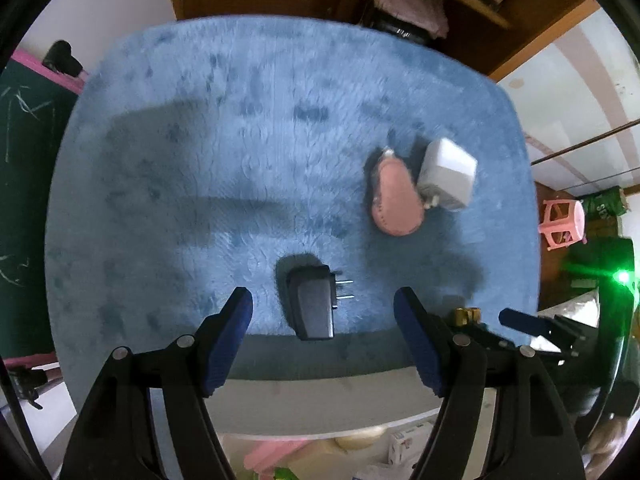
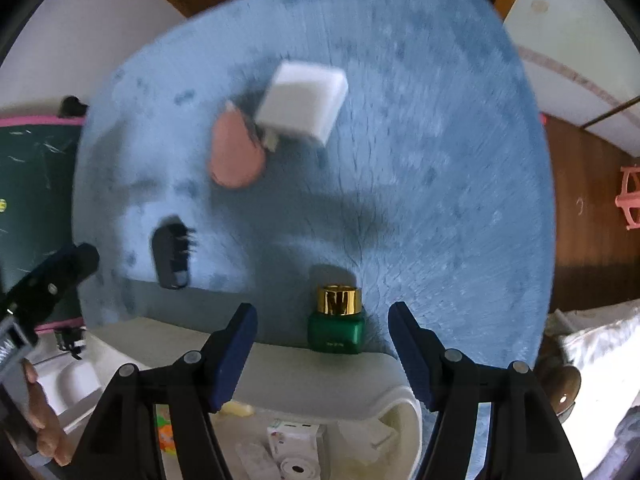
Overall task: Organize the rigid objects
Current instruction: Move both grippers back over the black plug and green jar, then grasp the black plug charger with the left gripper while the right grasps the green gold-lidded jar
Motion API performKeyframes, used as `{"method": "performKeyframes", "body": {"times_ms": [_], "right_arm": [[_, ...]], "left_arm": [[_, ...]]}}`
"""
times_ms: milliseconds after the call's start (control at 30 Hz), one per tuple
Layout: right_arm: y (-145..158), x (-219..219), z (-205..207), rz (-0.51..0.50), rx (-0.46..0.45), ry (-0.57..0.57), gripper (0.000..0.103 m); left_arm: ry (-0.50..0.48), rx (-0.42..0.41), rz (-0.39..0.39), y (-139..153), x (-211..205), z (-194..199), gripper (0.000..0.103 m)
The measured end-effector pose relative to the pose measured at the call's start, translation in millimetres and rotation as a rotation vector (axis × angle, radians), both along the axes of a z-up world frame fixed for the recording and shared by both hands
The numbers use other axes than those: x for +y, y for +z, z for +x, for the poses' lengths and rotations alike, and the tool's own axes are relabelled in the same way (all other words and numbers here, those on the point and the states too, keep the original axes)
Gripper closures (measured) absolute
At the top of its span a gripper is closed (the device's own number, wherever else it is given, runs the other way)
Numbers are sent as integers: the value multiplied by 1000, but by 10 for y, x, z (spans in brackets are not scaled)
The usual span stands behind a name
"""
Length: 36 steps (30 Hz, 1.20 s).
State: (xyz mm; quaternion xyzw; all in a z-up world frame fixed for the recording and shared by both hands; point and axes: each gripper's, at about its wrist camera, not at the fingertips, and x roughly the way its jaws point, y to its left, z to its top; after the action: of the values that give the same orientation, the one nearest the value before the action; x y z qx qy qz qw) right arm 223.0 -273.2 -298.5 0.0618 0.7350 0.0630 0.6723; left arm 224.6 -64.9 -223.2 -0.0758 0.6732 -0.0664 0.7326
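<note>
A black plug adapter (image 1: 312,305) lies near the front edge of a blue fluffy mat (image 1: 240,140), prongs pointing right. My left gripper (image 1: 323,308) is open, its fingers on either side of the adapter and above it. A pink pear-shaped object (image 1: 394,196) and a white charger block (image 1: 448,174) lie together further right. In the right wrist view a green bottle with a gold cap (image 2: 337,320) stands at the mat's (image 2: 440,160) front edge. My right gripper (image 2: 322,322) is open around it, not touching. The adapter (image 2: 172,256), pink object (image 2: 236,152) and charger (image 2: 302,104) also show there.
The mat covers a white table (image 1: 320,400). Below its front edge are white and coloured items in a bin (image 2: 296,448). A pink stool (image 1: 560,220) stands to the right, a green chalkboard (image 1: 24,184) to the left, wooden furniture behind.
</note>
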Motion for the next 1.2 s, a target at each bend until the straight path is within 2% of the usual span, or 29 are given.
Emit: {"method": "performKeyframes", "body": {"times_ms": [167,367,500,567,700,900,933,1000,1200], "right_arm": [[-290,87,-7,-20,61,16,34],[-490,153,-11,-36,106,22,34],[-573,179,-12,-49,119,11,44],[-585,197,-7,-48,118,9,46],[-583,187,15,-44,119,10,54],[-549,102,55,-27,123,-3,58],[-553,92,47,-26,123,-2,58],[-552,89,45,-20,127,-2,61],[-564,115,29,-5,125,-10,62]], "left_arm": [[1,67,6,-266,-66,66,27],[-30,116,46,-478,-205,119,27],[-46,139,66,-572,-279,142,28],[-45,145,76,-604,-290,144,28],[-35,153,73,-644,-274,157,41],[-1,162,37,-694,-164,116,41],[6,164,25,-698,-166,116,46],[16,165,11,-703,-177,143,46],[52,146,-44,-661,-65,59,46]]}}
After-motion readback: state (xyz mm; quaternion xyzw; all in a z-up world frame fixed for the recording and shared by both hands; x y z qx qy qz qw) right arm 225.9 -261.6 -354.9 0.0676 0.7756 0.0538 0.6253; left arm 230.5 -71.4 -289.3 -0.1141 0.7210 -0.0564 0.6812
